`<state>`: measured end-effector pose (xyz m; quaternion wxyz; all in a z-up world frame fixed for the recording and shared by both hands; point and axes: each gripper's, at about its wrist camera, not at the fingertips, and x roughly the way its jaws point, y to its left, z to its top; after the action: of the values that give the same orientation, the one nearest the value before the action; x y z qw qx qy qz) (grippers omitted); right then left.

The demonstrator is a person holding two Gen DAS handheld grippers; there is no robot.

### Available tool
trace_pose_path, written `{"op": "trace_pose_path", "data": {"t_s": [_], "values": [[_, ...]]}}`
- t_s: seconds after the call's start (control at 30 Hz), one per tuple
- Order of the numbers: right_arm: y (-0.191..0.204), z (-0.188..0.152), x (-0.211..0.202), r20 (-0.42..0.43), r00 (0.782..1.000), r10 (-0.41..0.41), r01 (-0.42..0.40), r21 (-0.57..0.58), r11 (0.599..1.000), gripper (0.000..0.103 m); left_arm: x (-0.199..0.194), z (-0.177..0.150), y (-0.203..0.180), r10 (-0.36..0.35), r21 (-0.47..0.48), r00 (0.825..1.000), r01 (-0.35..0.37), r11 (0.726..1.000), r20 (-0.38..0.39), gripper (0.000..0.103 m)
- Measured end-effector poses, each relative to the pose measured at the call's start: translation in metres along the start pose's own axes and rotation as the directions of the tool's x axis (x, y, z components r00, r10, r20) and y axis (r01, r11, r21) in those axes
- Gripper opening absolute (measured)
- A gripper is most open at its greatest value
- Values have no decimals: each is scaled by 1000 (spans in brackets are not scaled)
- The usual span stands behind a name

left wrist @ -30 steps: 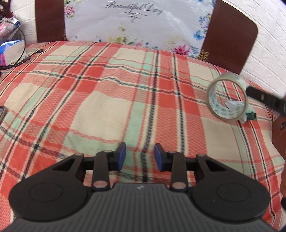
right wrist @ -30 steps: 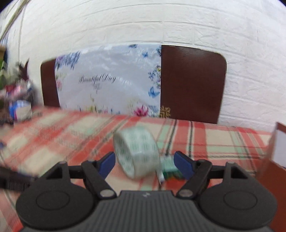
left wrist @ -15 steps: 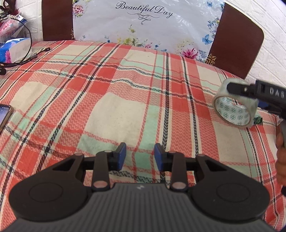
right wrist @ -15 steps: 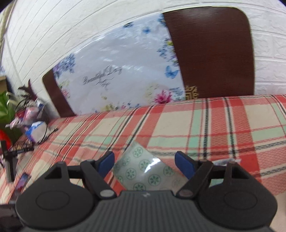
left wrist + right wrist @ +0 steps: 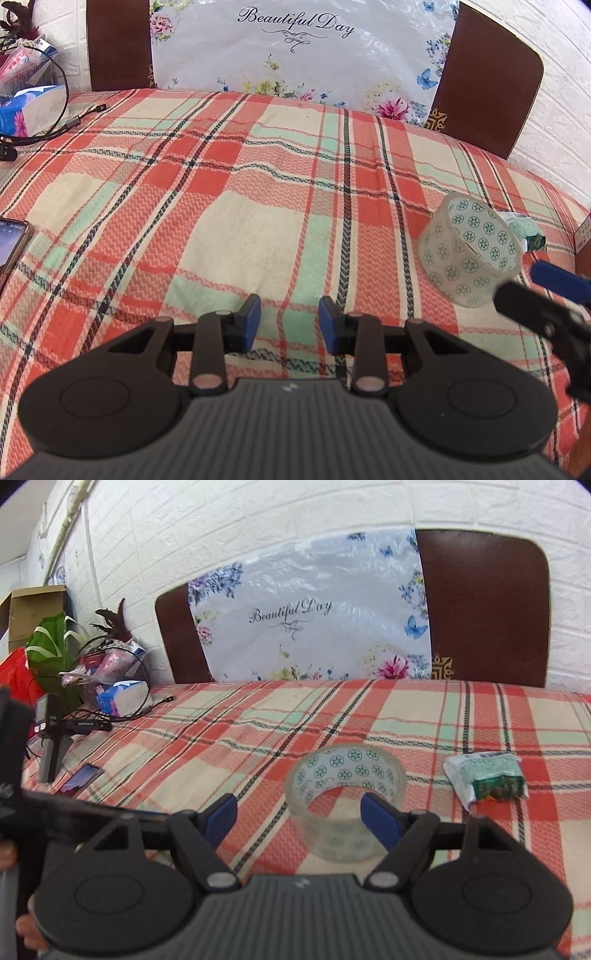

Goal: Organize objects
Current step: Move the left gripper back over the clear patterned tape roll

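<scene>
- The right gripper [image 5: 299,814] is standing open; one blue finger [image 5: 380,821] is reaching inside the ring of the tape roll [image 5: 345,790], the other is staying outside it, and no pad is pressing.
- The tape roll is resting on the plaid cloth [image 5: 369,720], near a small packet [image 5: 487,779].
- The left gripper [image 5: 290,321] is hovering above the cloth with a narrow gap, holding nothing.
</scene>
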<state>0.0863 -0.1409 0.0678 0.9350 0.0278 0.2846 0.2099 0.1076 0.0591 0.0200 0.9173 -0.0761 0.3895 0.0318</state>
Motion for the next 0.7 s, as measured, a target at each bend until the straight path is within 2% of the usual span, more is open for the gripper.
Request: {"op": "trace_pose_path", "data": {"t_s": [0.17,0.4,0.5,0.6,0.7], "values": [[2,-21,-13,-16,999,-46,45,-30,999,77,-1,-5,-3,11,17,1000,-11,1000,20,37],[-12,-50,-3,-95,976,-196,194,-32,981,77,0,-11,-8,33,53,998,-36,998,58,40],[-15,-56,-7,-73,980,-187,186,-20,982,82,0,-20,-9,25,75,993,-34,997,119,45],[-10,-58,-7,-65,977,-201,199,-44,979,84,1,-38,-11,10,134,972,-42,990,233,48],[-8,-59,-8,-57,976,-212,209,-54,976,85,1,-34,-6,-12,109,973,-14,994,231,49]]}}
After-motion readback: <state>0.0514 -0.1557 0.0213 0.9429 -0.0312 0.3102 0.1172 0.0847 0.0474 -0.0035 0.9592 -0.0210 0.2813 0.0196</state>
